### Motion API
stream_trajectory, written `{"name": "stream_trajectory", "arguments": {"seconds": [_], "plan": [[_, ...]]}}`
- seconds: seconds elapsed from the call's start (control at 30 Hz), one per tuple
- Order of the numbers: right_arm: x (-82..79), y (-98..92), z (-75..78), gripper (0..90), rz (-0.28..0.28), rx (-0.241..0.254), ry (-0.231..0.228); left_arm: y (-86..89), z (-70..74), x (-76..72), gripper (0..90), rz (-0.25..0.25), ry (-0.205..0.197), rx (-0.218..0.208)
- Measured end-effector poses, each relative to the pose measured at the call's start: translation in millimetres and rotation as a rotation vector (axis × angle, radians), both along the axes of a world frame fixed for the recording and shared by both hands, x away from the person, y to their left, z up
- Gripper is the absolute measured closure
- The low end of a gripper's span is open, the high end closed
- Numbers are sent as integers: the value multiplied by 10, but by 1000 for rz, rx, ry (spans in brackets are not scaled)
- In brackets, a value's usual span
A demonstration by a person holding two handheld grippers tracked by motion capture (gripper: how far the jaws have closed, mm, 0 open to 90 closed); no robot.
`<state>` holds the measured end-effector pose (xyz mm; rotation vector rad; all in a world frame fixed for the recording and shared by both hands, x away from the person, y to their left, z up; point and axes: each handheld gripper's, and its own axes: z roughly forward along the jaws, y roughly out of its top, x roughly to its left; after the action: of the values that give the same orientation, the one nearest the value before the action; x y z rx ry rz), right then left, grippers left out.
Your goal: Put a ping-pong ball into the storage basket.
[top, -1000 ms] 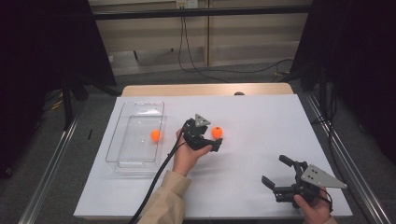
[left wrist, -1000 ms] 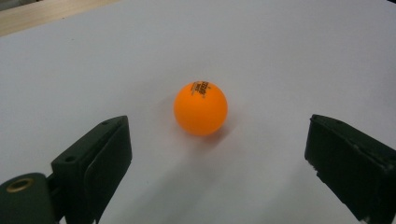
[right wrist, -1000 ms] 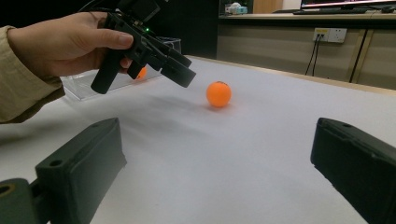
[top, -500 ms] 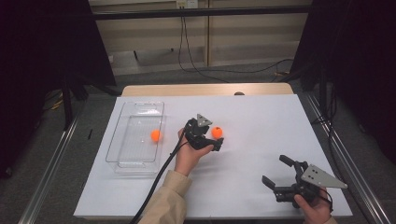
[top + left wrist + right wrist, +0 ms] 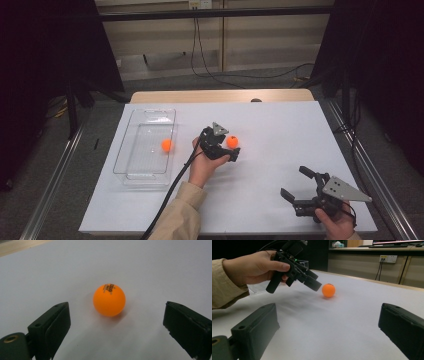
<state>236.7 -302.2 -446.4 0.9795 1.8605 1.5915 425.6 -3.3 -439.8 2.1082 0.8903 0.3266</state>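
Item: orange ball [image 5: 109, 300], loose on the white table sheet [image 5: 280, 125], printed mark uppermost. We place it straight ahead of our left gripper [image 5: 227, 150], centred on the gap between the jaws but a little beyond their tips, touching neither. A ball has no long axis, so approach angle matters less than centring.

Item: left gripper. Jaws wide apart, empty, angled down toward the sheet. Our judgement is that a short push forward brings the ball between the pads.

Item: right gripper [image 5: 297, 185]. Jaws apart, empty, held low near the front right corner, well apart from the ball; our left hand [image 5: 202, 165] is by far the nearer.

Item: clear tray [image 5: 131, 172], to the left of the left gripper, holding a second orange ball [image 5: 166, 145].
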Motion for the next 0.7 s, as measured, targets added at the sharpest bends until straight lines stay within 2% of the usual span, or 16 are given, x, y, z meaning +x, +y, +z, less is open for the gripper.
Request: {"name": "stream_trajectory", "arguments": {"seconds": [0.27,0.37,0.43,0.7], "plan": [[-1,-1,1,20,-1,0,-1,-43,-9,16,77,-2,4,-15],[-1,-1,2,20,1,2,0,-53,-5,24,77,-11,-1,-8],[-3,3,3,20,-1,6,1,-66,-9,28,77,-4,2,-18],[-2,-3,2,20,-1,3,-1,-78,-32,61,78,3,1,-14]]}}
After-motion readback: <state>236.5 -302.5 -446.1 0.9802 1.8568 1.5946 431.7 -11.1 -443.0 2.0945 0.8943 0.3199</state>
